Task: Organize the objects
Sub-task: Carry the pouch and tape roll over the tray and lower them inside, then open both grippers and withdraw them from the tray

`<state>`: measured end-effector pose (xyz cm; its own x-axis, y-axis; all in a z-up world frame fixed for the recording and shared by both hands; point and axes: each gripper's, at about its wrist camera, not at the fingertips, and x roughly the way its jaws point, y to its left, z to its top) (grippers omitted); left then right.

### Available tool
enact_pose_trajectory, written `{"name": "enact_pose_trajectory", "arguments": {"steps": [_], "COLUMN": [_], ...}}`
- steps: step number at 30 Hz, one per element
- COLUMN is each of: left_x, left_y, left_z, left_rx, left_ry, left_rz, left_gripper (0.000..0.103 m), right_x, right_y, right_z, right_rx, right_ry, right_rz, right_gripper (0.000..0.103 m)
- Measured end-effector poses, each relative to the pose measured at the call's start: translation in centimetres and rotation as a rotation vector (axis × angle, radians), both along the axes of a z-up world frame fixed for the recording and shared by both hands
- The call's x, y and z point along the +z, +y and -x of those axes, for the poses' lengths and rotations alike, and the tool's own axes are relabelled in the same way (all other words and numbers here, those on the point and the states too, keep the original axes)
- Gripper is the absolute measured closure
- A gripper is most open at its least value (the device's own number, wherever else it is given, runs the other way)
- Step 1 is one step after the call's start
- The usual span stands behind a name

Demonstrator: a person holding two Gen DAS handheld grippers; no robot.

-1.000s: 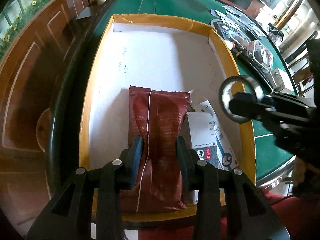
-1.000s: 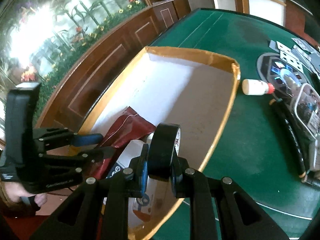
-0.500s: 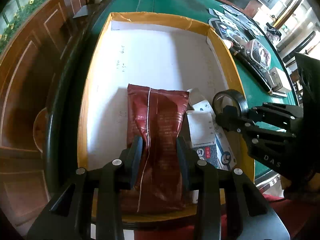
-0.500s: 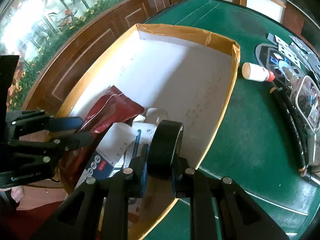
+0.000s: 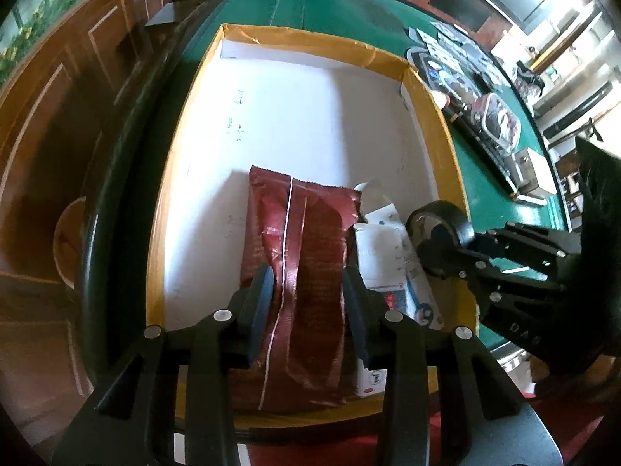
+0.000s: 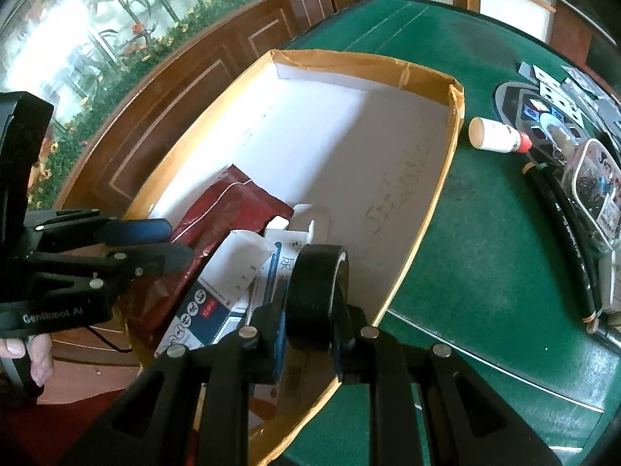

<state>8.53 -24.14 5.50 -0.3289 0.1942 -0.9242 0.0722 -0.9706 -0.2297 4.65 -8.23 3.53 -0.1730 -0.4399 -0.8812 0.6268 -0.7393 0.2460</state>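
Note:
A red foil bag [image 5: 310, 233] lies in the yellow-rimmed cardboard box [image 5: 438, 116], toward its near end. My left gripper [image 5: 308, 295] straddles the bag's lower half; its jaws are opening, with the pads still against the bag's sides. White medicine cartons [image 5: 384, 248] lie just right of the bag. My right gripper [image 6: 310, 310] is shut on a black tape roll [image 6: 318, 283], held upright over those cartons [image 6: 233, 272] inside the box's [image 6: 427, 217] near right corner. In the right wrist view the left gripper [image 6: 170, 240] comes in from the left over the bag [image 6: 233, 209].
On the green felt table [image 6: 485, 252], right of the box, lie a white bottle with a red cap [image 6: 496, 136], a black hose [image 6: 562, 233], a clear lidded container [image 6: 597, 186] and scattered cards [image 6: 551, 89]. A person's fingers [image 6: 35, 357] hold the left gripper. Dark wood panelling runs left.
The right gripper has carried the tape roll down and inward, from above the box's right rim to just over the cartons. The left gripper has stayed on the bag.

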Motion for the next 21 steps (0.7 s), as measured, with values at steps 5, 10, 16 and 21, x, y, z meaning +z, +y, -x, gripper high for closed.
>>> {"name": "enact_pose_trajectory", "arguments": {"steps": [5, 10, 16, 21], "left_x": [1.3, 3.3, 5.2, 5.7], "left_y": [-0.8, -0.6, 2.1, 7.4], "left_z": [0.1, 0.6, 2.4, 4.8], "left_rx": [0.05, 0.086, 0.072, -0.018], "left_ry": [0.022, 0.053, 0.046, 0.014], "left_rz": [-0.052, -0.06, -0.031, -0.062], "left_gripper": [0.043, 0.036, 0.031, 0.031], "right_x": [1.2, 2.8, 4.3, 3.4], "right_y": [0.5, 1.9, 6.3, 12.9], "right_z": [-0.3, -0.4, 0.8, 2.3], "right_rx": [0.012, 0.01, -0.127, -0.331], "right_ry": [0.02, 0.047, 0.087, 0.05], "right_rz": [0.044, 0.108, 0.154, 0.148], "right_gripper": [0.051, 0.043, 0.026, 0.025]}}
